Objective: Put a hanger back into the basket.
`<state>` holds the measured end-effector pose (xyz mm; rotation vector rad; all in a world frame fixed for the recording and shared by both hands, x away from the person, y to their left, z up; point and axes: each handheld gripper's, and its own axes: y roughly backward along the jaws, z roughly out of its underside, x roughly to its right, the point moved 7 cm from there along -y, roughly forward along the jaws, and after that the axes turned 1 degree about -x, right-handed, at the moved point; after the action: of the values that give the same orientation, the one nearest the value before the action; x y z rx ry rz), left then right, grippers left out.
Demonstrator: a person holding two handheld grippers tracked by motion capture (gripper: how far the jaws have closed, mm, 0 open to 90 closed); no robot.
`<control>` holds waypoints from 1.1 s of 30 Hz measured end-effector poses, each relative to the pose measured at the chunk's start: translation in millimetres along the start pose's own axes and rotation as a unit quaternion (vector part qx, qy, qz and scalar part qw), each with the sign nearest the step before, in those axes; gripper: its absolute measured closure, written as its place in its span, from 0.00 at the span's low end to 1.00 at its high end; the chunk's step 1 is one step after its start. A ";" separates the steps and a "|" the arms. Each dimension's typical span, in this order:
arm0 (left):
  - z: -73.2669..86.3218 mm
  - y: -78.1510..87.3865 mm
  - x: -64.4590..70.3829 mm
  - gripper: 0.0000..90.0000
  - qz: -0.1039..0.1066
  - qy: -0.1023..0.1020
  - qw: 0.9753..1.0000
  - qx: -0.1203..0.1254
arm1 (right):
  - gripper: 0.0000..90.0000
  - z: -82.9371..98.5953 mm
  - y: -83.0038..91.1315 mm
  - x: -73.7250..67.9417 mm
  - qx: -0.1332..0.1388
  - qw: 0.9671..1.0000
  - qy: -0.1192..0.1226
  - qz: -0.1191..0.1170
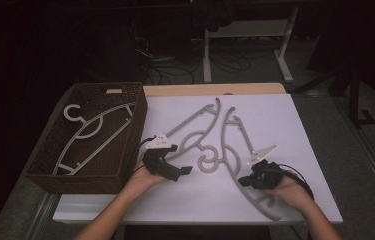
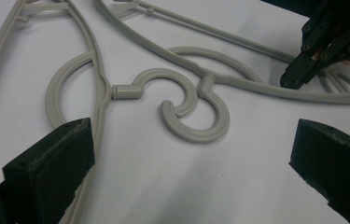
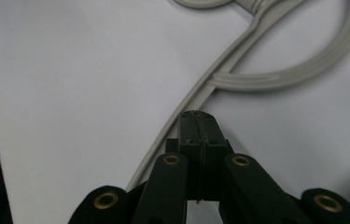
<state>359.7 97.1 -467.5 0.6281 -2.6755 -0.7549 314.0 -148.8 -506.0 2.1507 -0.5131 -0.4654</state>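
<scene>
The right gripper (image 1: pixel 245 181) is clenched on the near hanger (image 1: pixel 235 165) lying on the white table (image 1: pixel 295 125); left gripper (image 1: pixel 182 171) gapes empty — interlocked hooks could drag the far hanger (image 1: pixel 195 122) along.

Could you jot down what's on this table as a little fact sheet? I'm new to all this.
Surface: white board on a table
Basket: brown wicker basket at the left, one grey hanger inside
Loose hangers: two grey hangers on the board, left hanger and right hanger, hooks interlocked
Left gripper: open, above the board
Right gripper: shut, pressed against the right hanger's arm
</scene>
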 end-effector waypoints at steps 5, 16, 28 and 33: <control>0.5 -1.3 1.0 0.00 0.001 -0.002 1.000 -0.003 | 0.99 -11.9 -9.3 -11.3 0.001 1.000 0.018 -0.011; 2.0 -3.1 1.6 0.00 0.001 -0.002 1.000 -0.011 | 0.99 -34.7 -25.4 -29.7 0.015 0.999 0.047 -0.021; 1.9 -3.6 2.2 0.00 0.004 -0.002 1.000 -0.012 | 0.99 -65.1 -50.9 -52.4 0.029 0.996 0.076 -0.033; 1.2 -2.7 2.1 0.00 0.004 -0.002 1.000 -0.009 | 0.99 -78.5 -61.4 -58.2 0.032 0.995 0.086 -0.035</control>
<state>358.3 94.5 -469.6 0.6131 -2.6702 -0.7767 315.6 -33.4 -502.9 2.2522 -0.3618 -0.3022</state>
